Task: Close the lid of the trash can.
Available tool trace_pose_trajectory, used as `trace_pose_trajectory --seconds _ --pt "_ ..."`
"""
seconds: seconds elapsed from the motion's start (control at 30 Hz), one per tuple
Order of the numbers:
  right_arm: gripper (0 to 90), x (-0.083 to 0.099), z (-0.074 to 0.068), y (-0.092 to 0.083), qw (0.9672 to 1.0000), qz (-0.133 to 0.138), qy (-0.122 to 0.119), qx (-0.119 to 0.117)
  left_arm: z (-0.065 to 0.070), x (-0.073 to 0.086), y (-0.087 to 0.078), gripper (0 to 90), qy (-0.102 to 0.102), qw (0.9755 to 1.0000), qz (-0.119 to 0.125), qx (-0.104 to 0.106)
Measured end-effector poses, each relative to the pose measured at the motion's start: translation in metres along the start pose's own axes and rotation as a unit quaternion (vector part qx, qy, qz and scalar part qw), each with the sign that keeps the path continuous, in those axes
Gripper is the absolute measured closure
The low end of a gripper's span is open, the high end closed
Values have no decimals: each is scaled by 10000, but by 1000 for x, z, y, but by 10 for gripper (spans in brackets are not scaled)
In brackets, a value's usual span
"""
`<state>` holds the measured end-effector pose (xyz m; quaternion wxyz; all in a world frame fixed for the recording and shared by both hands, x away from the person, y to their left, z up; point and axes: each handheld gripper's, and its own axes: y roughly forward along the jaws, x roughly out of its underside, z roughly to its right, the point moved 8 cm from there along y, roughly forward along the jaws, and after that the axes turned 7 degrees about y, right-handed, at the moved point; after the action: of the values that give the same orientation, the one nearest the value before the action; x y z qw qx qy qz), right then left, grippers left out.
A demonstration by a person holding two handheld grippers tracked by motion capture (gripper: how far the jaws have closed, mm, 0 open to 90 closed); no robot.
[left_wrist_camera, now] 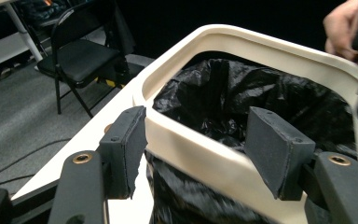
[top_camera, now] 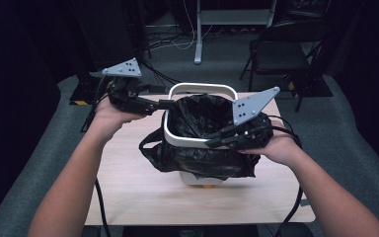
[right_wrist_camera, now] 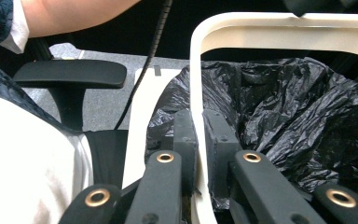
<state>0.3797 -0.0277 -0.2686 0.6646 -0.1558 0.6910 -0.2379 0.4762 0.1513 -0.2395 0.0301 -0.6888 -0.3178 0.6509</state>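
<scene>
While clamping the bin rim (right_wrist_camera: 196,93), right gripper (right_wrist_camera: 199,135) hides it overhead.

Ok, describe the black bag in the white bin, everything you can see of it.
The black bag is thin, crinkled, glossy plastic lining the white bin on the wooden table. Its mouth hangs open inside the rim, and loose folds spill over the near edge and bunch against the bin's outer wall. The right gripper is shut on the rim with bag film there. The left gripper straddles the opposite rim, jaws apart, not pressing. What lies inside cannot be told.
</scene>
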Motion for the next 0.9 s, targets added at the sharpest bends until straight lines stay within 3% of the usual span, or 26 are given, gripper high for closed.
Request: trace_pose_trajectory --seconds 0.43,0.73,0.9 --pt "843 2 -4 -1 9998 -94 -65 -135 -29 1 40 432 -13 9986 -428 -296" --pt "837 4 -1 0 9999 3 2 -138 -32 9 58 652 88 9969 -764 -170" --pt "822 5 1 0 9999 118 65 -102 -29 9 61 769 261 9954 -906 -163"
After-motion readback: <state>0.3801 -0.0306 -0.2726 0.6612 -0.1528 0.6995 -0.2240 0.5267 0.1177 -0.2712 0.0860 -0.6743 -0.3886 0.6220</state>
